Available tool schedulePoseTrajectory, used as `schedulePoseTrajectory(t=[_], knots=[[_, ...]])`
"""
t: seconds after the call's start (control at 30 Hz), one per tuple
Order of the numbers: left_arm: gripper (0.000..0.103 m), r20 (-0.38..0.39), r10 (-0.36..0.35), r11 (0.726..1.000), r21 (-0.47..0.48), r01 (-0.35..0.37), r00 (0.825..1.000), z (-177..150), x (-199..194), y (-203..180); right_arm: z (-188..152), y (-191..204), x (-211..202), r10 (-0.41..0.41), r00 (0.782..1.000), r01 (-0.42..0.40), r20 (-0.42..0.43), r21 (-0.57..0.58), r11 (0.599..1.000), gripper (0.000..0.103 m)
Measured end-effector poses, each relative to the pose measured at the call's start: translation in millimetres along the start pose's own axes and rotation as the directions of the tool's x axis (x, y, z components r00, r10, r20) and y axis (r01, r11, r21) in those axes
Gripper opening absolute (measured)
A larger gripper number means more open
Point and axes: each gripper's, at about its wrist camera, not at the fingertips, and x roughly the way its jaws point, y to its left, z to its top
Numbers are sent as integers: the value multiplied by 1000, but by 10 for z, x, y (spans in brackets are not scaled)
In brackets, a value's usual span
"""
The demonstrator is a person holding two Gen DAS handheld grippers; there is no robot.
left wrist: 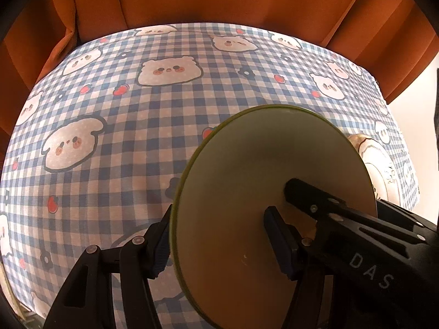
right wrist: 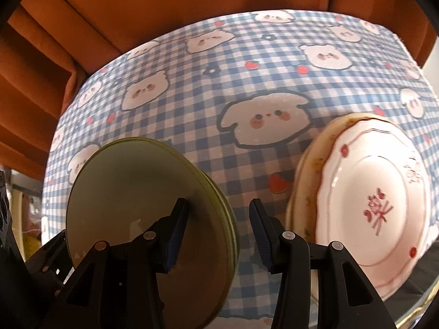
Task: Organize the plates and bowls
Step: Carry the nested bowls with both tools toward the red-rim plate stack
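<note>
My left gripper [left wrist: 216, 235] is shut on the rim of a green-edged plate [left wrist: 263, 170], held on edge above the checked tablecloth [left wrist: 123, 137]. The same plate [right wrist: 131, 192] shows in the right wrist view at lower left, with the left gripper at its bottom edge. My right gripper [right wrist: 219, 227] is open and empty, its left finger in front of the green plate's rim. A white plate with red characters [right wrist: 373, 205] lies on a beige plate [right wrist: 304, 170] at the right; its edge also shows in the left wrist view [left wrist: 381, 164].
The table has a blue checked cloth with cartoon animals [right wrist: 263, 118]. An orange curtain [left wrist: 219, 0] hangs behind the far edge. The table's right edge [left wrist: 406, 137] is close to the stacked plates.
</note>
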Motion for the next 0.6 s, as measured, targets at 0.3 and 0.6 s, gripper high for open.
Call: schedulePoseTrajectory(t=[0.3, 0.6], knots=[[65, -3, 76, 997, -17, -76, 997, -32, -28, -103, 19, -99, 104, 160, 985, -160, -70, 6, 987, 46], [62, -17, 97, 993, -65, -98, 995, -62, -62, -151, 27, -51, 114, 180, 977, -188, -112, -61, 980, 42]])
